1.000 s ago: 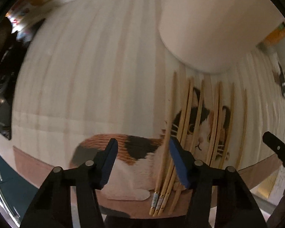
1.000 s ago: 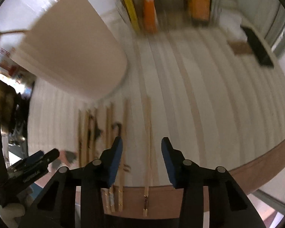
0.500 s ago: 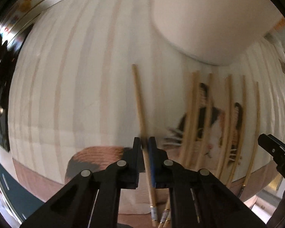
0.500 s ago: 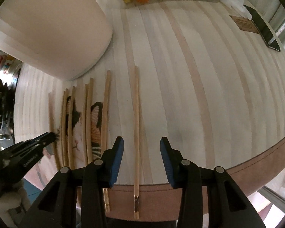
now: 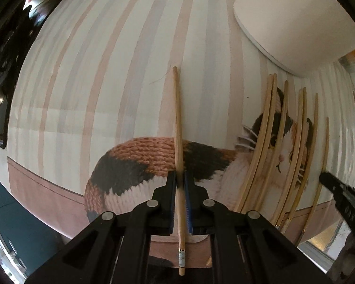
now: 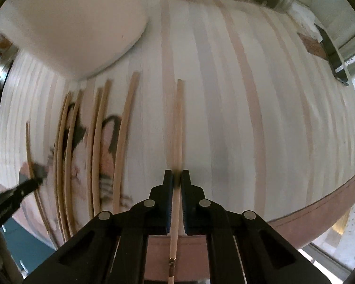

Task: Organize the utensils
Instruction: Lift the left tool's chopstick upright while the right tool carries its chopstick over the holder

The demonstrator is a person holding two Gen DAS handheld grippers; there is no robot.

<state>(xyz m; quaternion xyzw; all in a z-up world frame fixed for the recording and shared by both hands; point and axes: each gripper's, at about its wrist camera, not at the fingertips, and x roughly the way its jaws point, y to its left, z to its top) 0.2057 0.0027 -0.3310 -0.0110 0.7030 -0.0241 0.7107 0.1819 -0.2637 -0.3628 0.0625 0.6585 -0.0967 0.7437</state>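
- Pinching a chopstick [image 5: 178, 123] dead centre with the left gripper [image 5: 180, 177], blue pads squeezed tight on the wood, barely any gap showing.
- Runs straight away from the lens, that stick, silver-banded butt end poking out below the jaws, thin tip out over the striped mat [image 5: 94, 71].
- Sits across the knitted cat print [image 5: 139, 163] from this angle, over the orange and black back.
- Can't tell whether lifted clear of the mat or touching it.
- Fanned out to the right in the left view: loose chopsticks [image 5: 281, 142], lying over the cat's face, some touching in pairs, others apart.
- Looms top right, big white pot [image 5: 295, 23], base just beyond the loose tips.
- Same deal on the other side: right gripper [image 6: 176, 177] clamped on its own stick [image 6: 178, 127], jaws closing down the last bit, pads pressed to the wood.
- Points straight ahead too, dark-banded end sticking out near the bottom edge of the frame.
- Off to the left of it in the right view, the loose bunch again, well apart from the held one, a bit blurred.
- Peeks in at the edges: black tip of the opposite gripper in each view, right edge of the left view and lower left of the right view.
- Blurry clutter along the far end of the mat, orange and yellow stuff, too smeared to name.
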